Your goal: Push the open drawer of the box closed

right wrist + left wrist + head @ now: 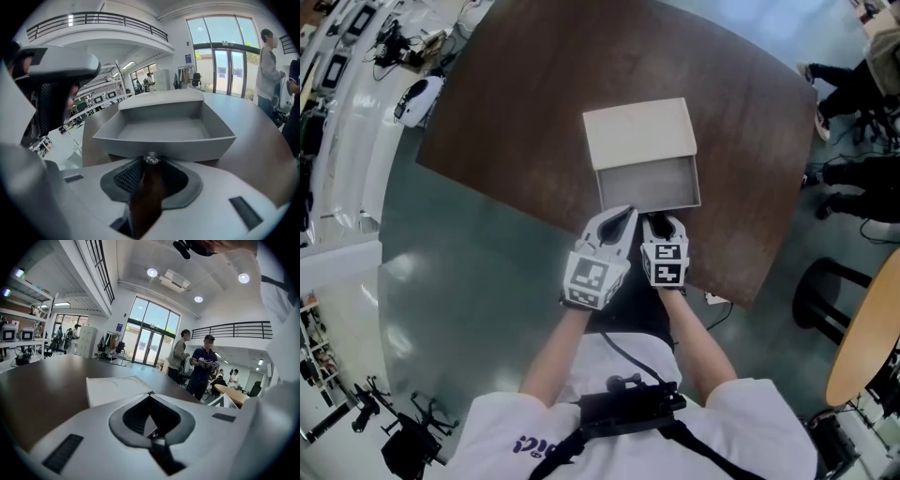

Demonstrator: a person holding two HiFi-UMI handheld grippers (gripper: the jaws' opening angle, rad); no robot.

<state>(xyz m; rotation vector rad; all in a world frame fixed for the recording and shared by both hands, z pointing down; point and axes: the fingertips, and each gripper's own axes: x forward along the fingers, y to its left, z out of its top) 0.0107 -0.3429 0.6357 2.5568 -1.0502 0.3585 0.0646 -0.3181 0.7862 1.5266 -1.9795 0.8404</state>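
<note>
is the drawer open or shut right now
Open. The drawer sticks out of the box, and its empty inside shows in both the head view and the right gripper view.

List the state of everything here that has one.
box, standing with its drawer out.
drawer, pulled open, empty.
left gripper, fingers together, nothing between them.
right gripper, fingers apart, gripping nothing.
knob, ungripped, close ahead of the right gripper's fingers.

Dark brown table, round wooden tabletop, black stool
</note>
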